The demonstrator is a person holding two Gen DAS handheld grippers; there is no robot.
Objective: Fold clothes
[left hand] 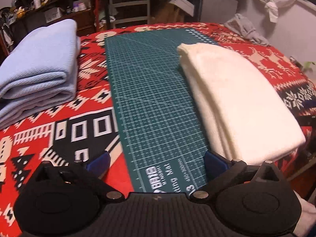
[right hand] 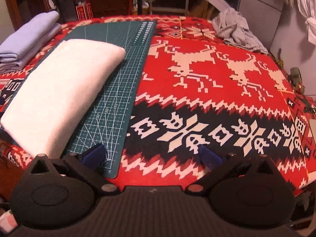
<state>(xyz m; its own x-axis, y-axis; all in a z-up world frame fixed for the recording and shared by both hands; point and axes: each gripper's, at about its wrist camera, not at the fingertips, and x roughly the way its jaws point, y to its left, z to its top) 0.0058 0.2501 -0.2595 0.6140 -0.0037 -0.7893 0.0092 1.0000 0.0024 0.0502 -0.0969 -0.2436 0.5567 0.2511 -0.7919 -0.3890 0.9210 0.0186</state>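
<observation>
both grippers, left (left hand: 157,159) and right (right hand: 151,155), hang above the table with jaws spread wide and nothing between them. the folded cream cloth (left hand: 237,100) lies on the green mat (left hand: 150,98), toward its right edge. a folded blue stack (left hand: 37,63) sits left of the mat on the red blanket (right hand: 207,90). a crumpled grey garment (right hand: 237,31) lies at the far right corner.
</observation>
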